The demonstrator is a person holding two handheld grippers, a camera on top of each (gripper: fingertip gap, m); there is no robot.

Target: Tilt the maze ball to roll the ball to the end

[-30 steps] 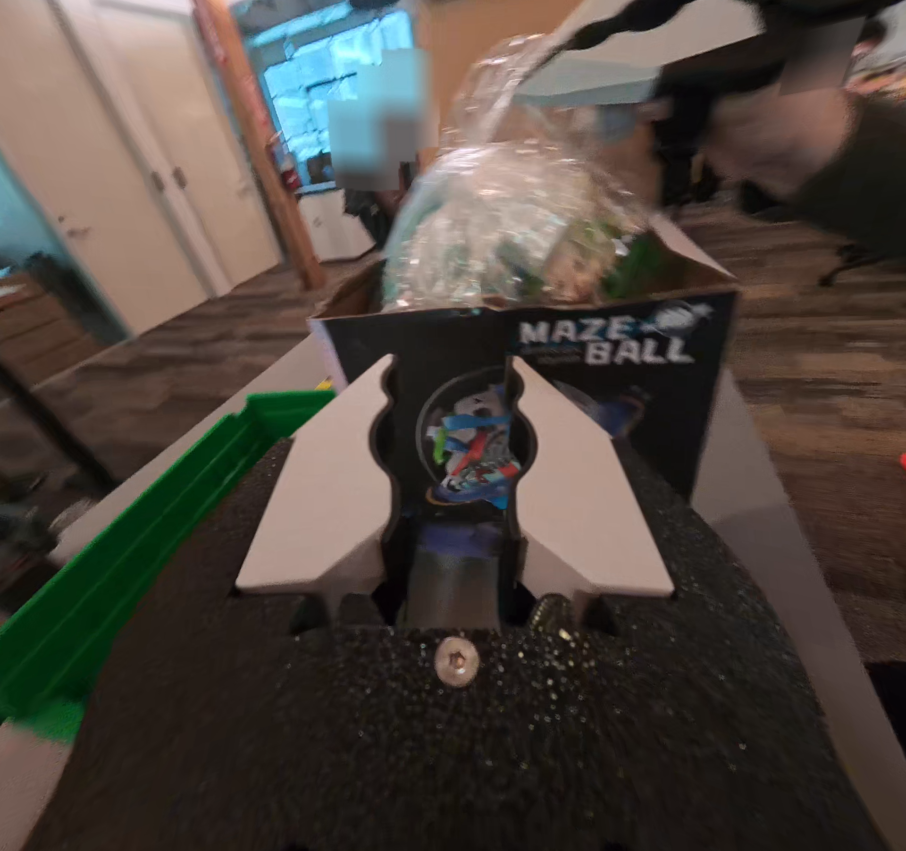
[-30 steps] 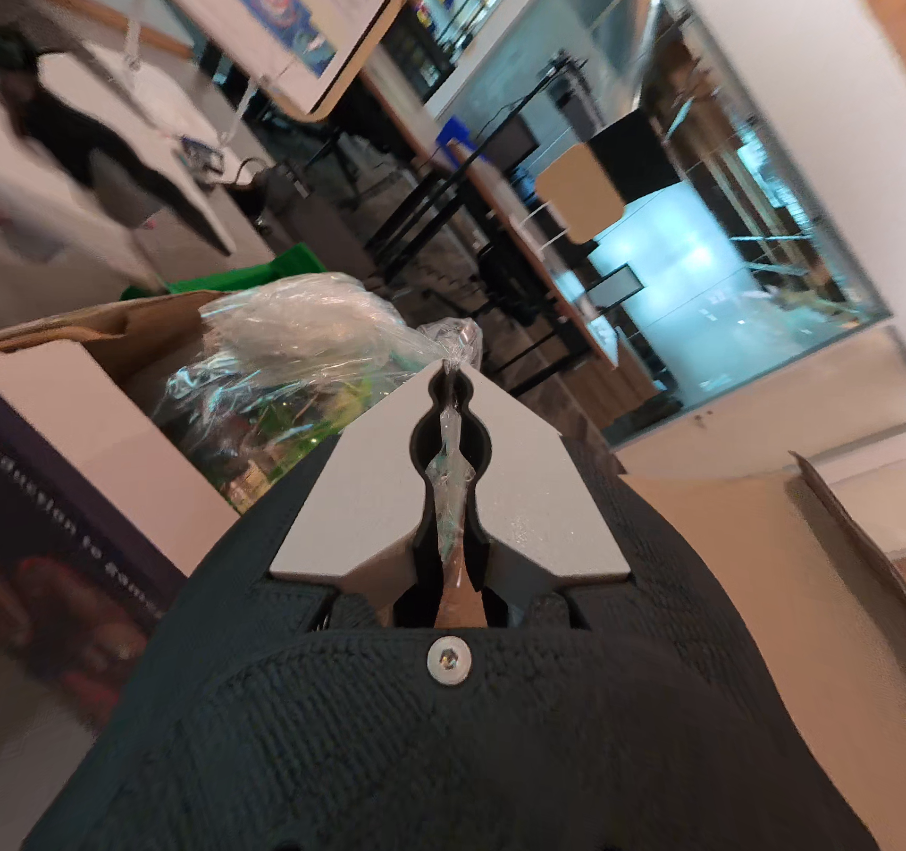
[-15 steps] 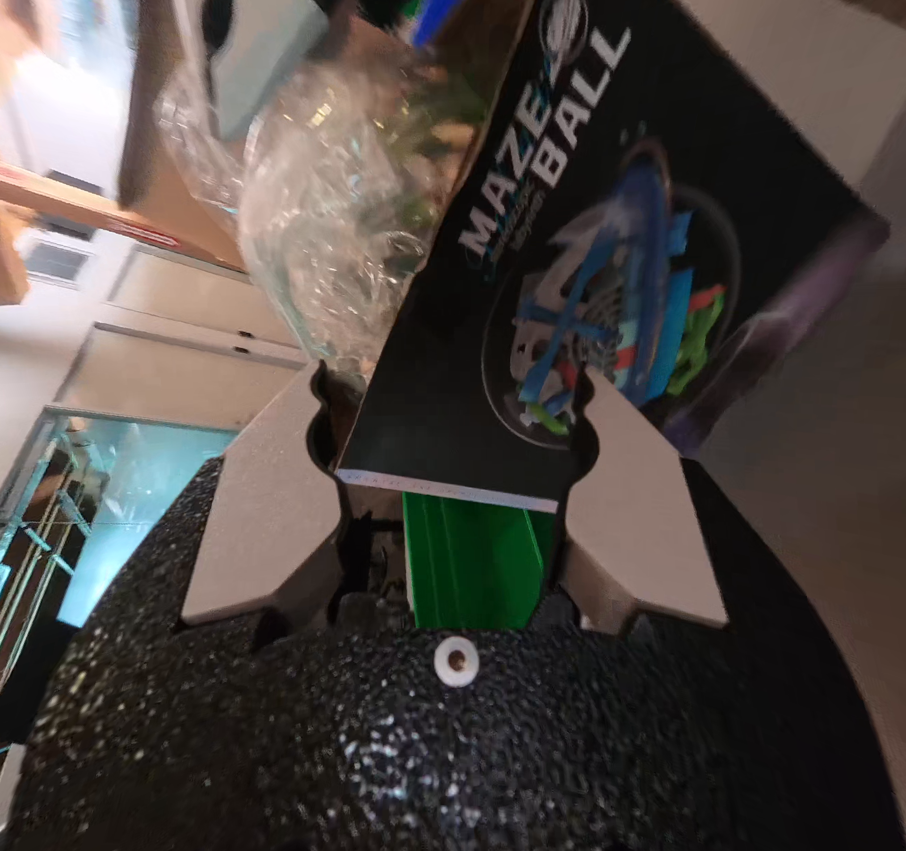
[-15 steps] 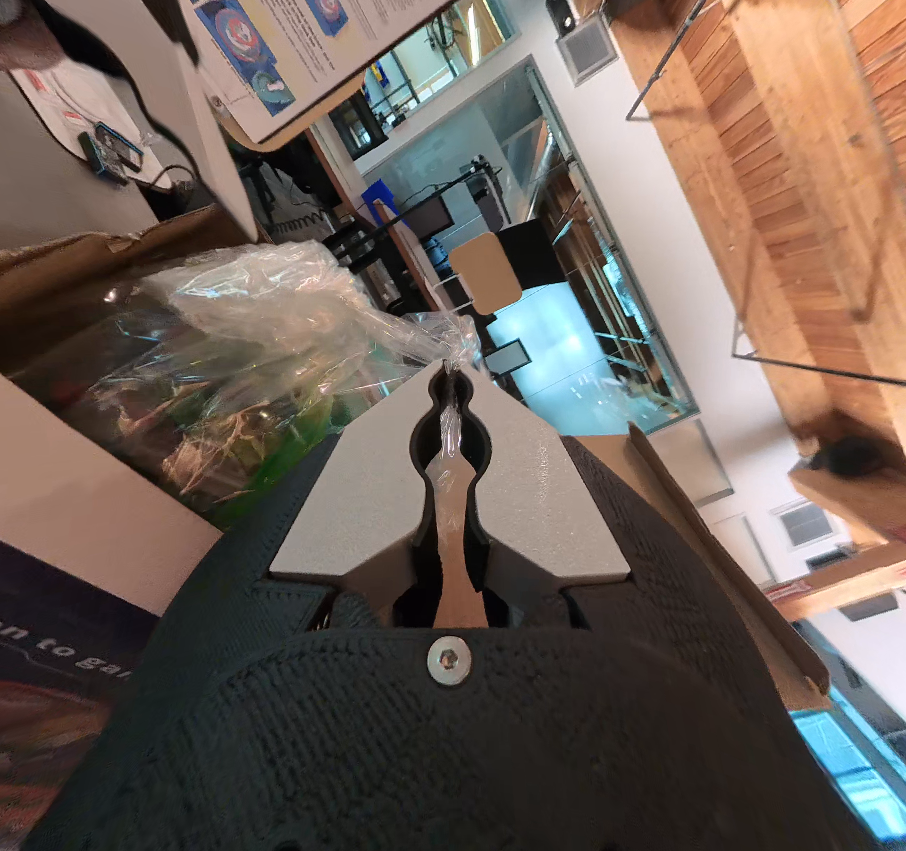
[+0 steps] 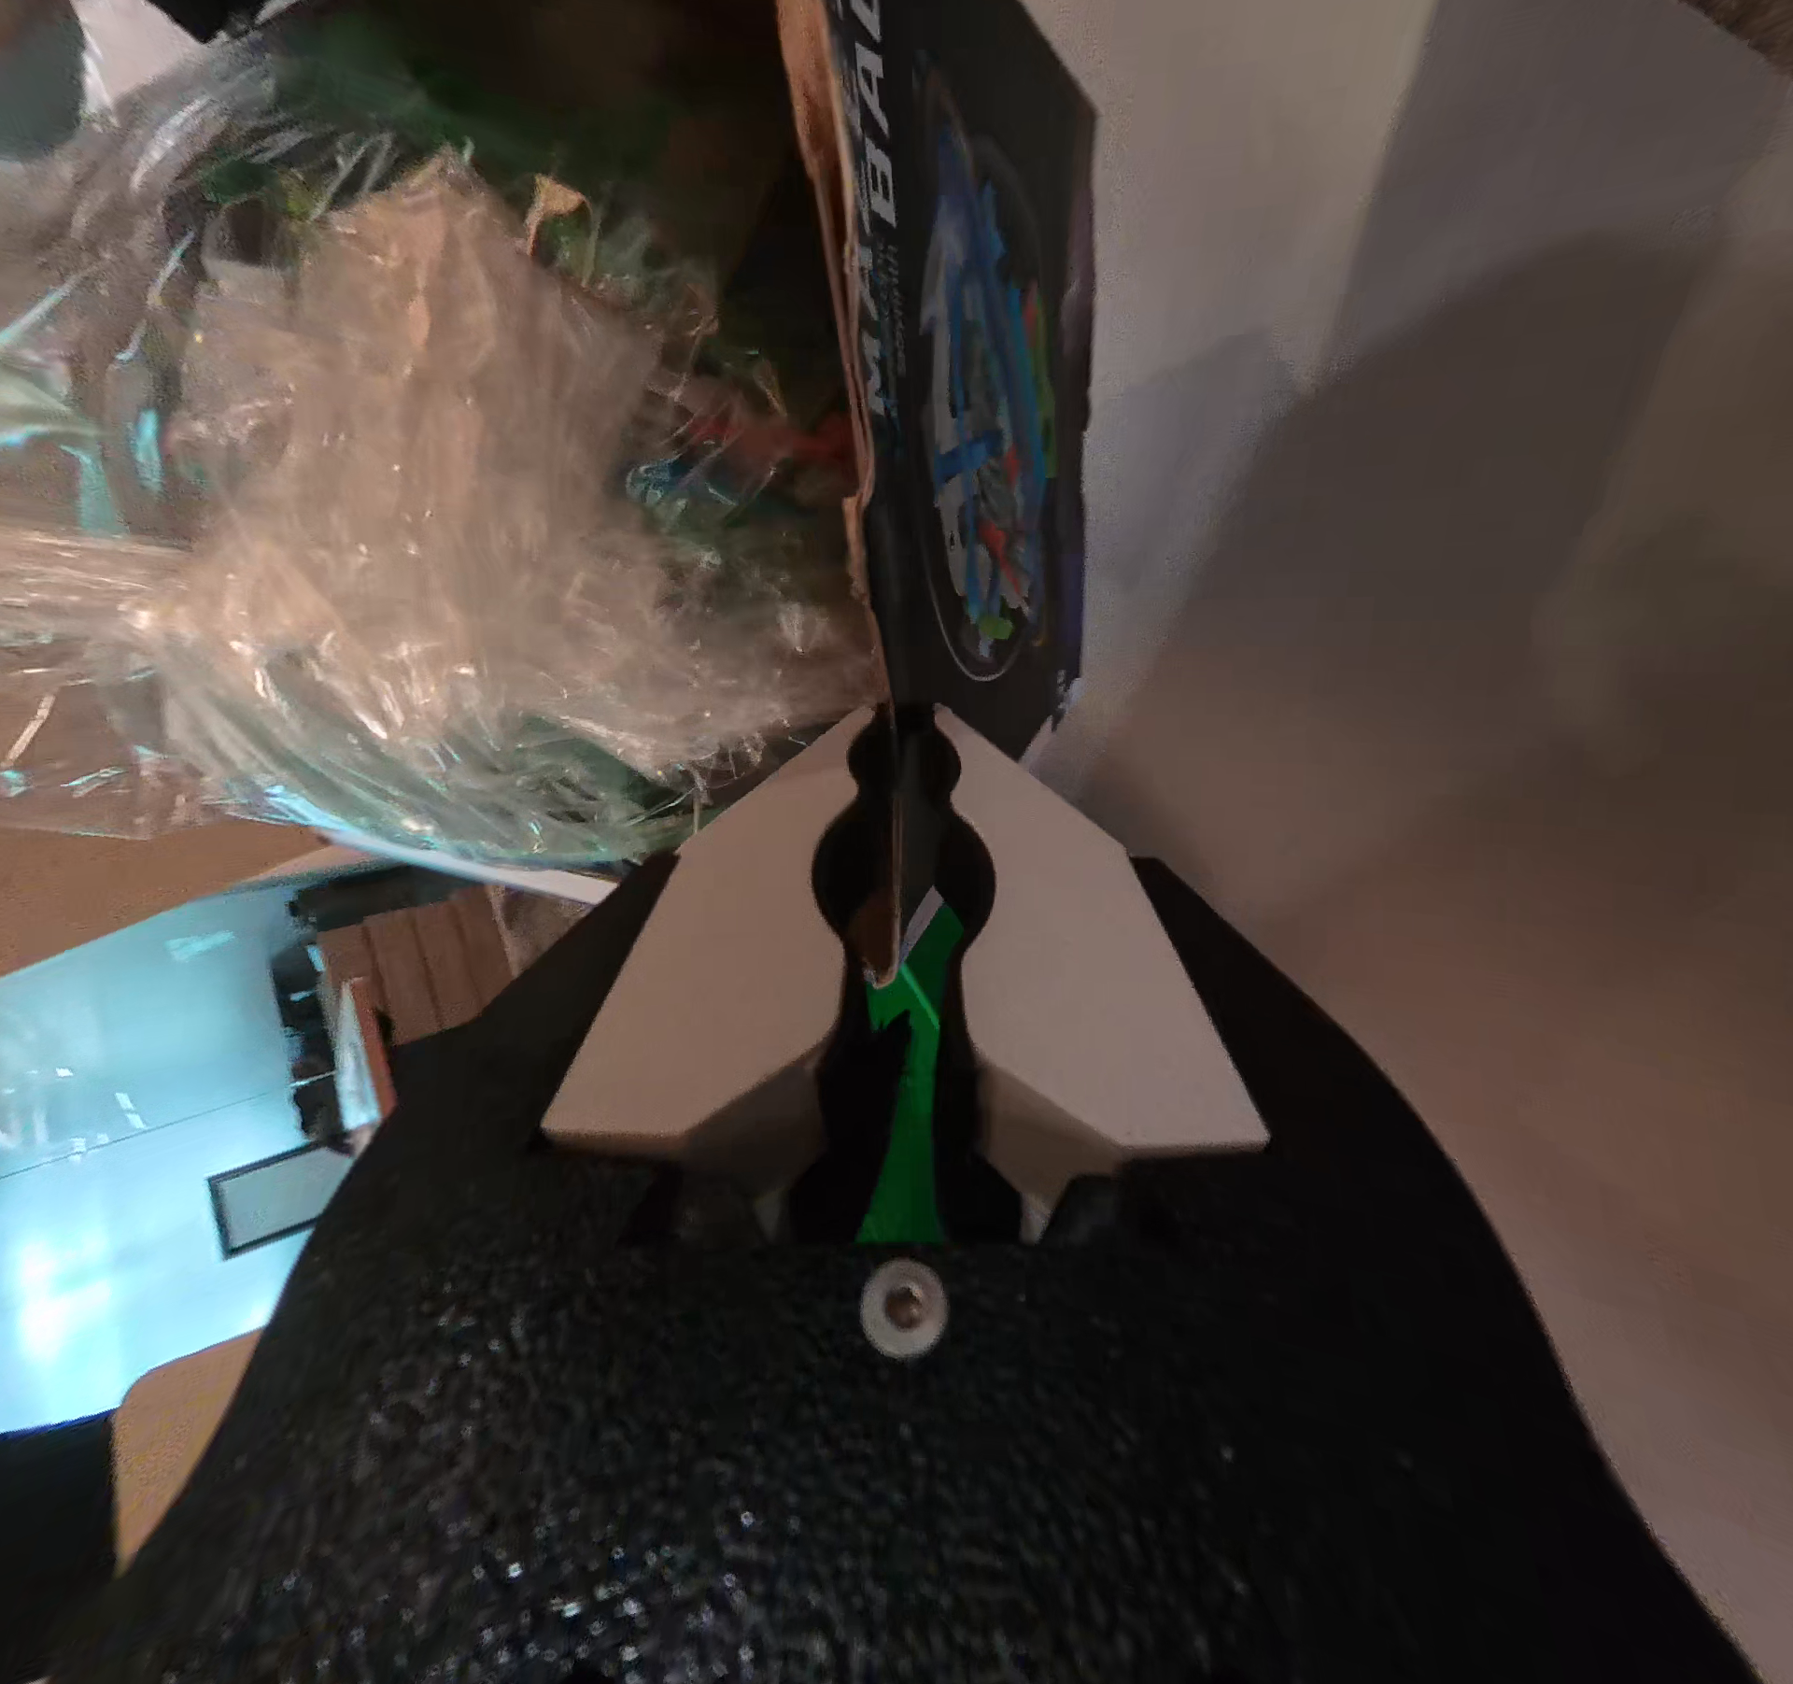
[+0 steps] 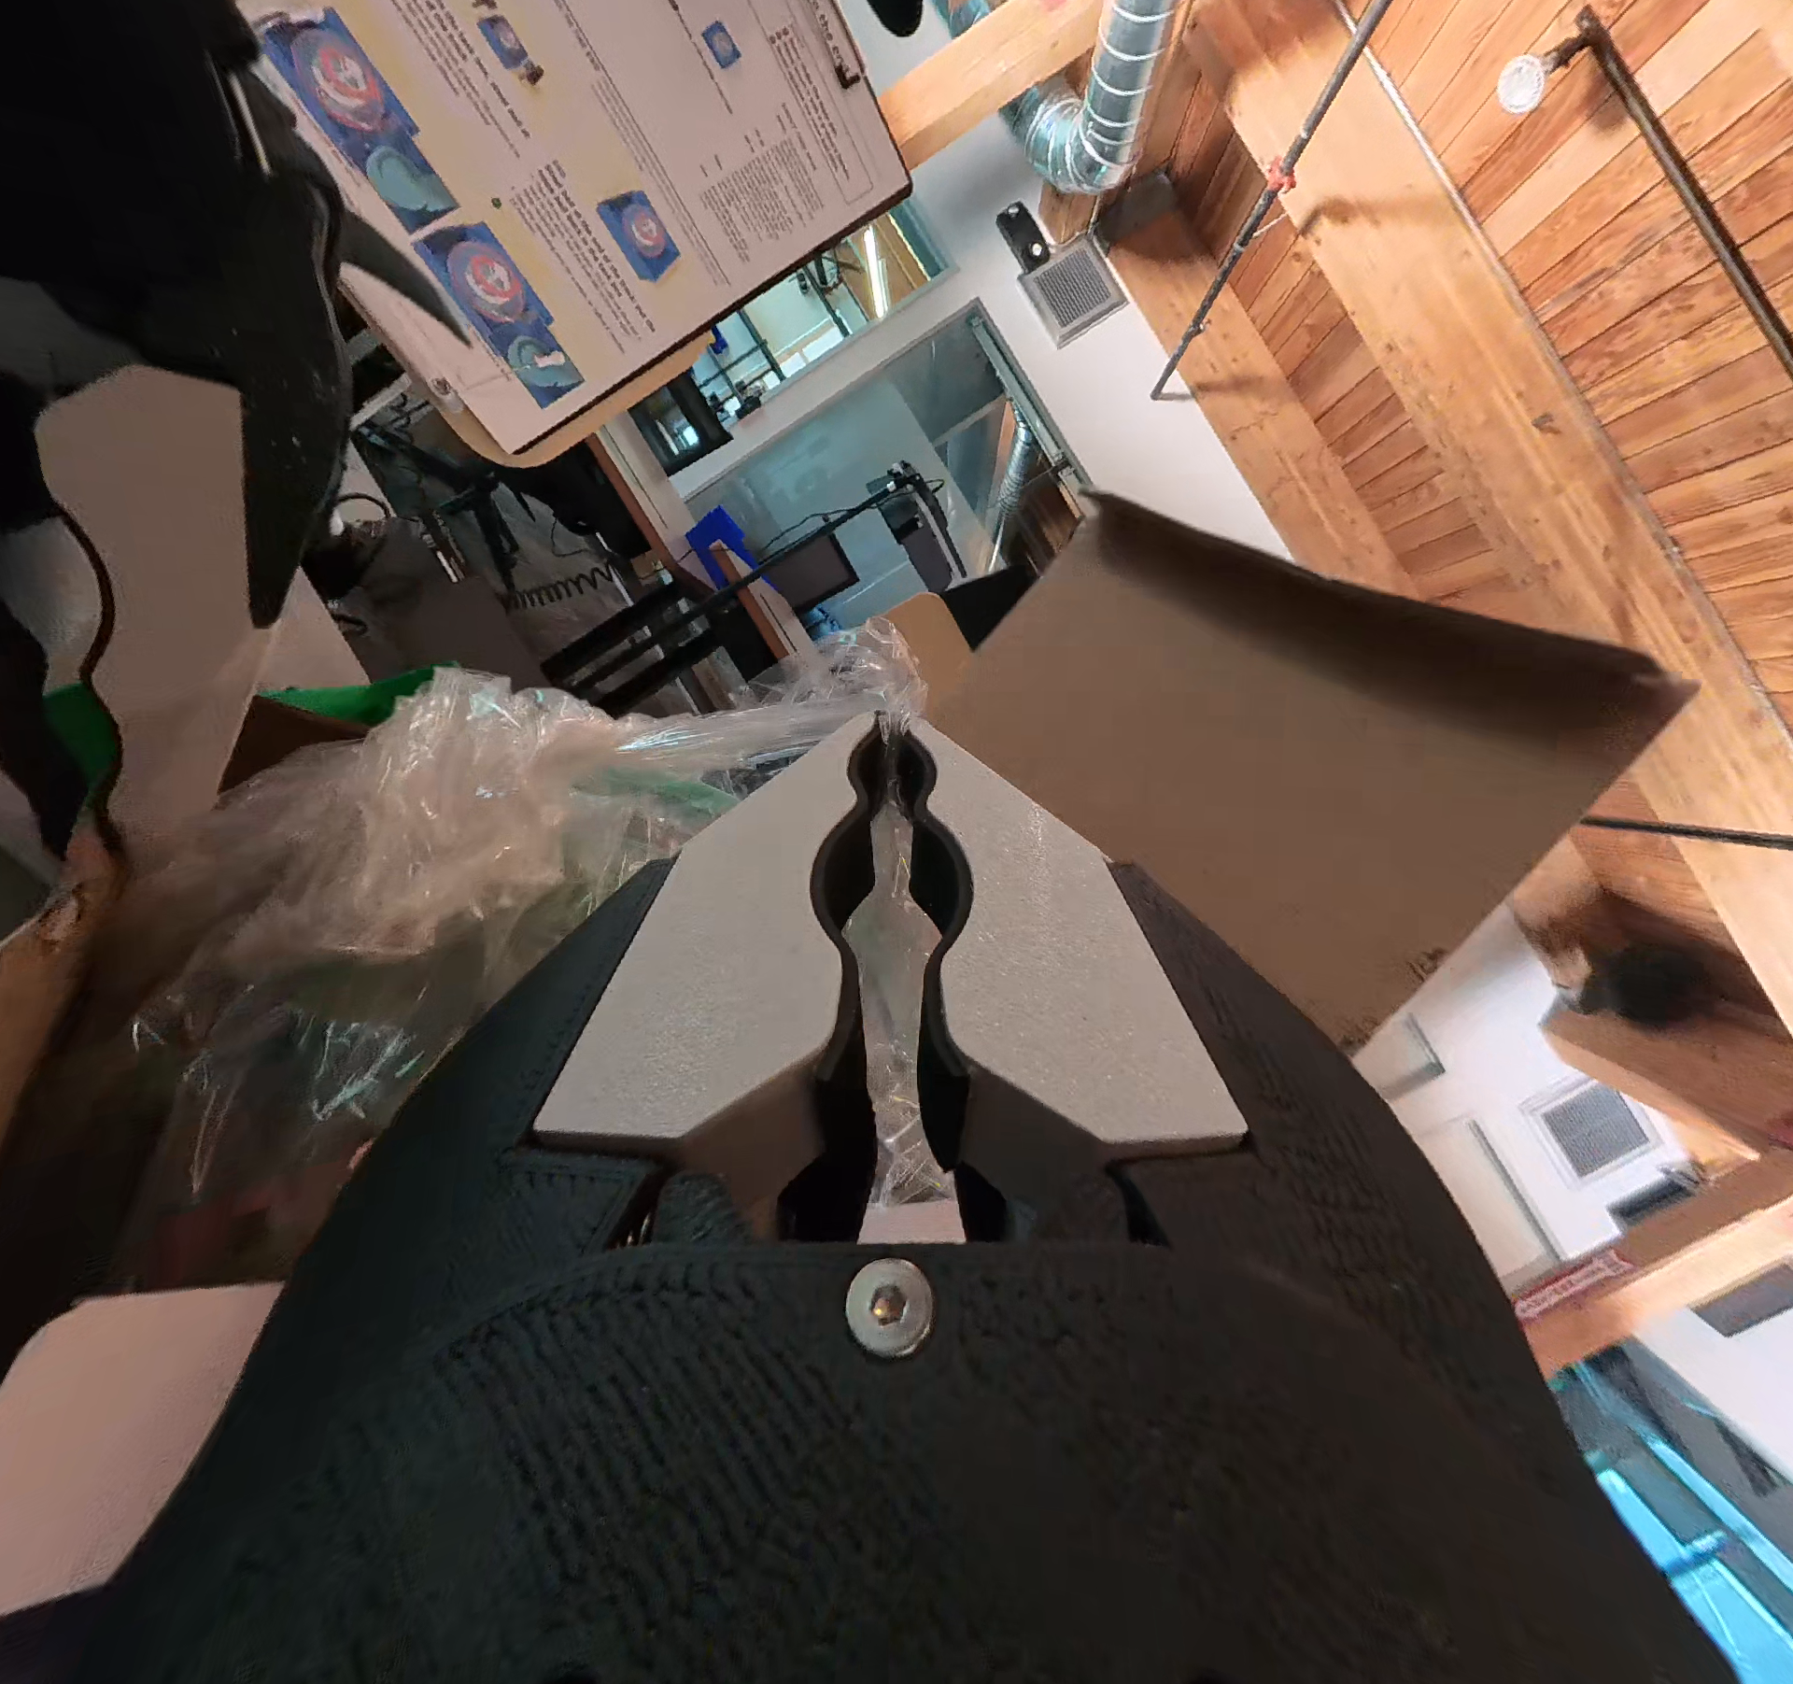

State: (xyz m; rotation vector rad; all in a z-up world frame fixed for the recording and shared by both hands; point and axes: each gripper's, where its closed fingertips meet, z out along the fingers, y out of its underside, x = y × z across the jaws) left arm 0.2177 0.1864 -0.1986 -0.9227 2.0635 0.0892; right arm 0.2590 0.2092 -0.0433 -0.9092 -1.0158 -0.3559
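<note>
Gripping one box (image 5: 980, 298) wall – left tool (image 5: 904, 716); pinching one plastic bag (image 6: 407, 861) – right tool (image 6: 891, 723).

Daylight is glowing through glass partitions (image 6: 854, 463), while a silver duct (image 6: 1116, 75) is running beside the wood-plank ceiling (image 6: 1514, 298) and beams.

The left gripper (image 5: 907, 716) has its two pale grey fingers (image 5: 737, 968) closed together, tips pinching the thin wall of a dark printed cardboard box (image 5: 970, 298), seen edge-on between them. The right gripper (image 6: 891, 723) is likewise closed, its fingertips (image 6: 1028, 939) clamped on a twist of clear plastic wrap (image 6: 407, 822) that runs down between the fingers. Both bodies are black and textured.
</note>
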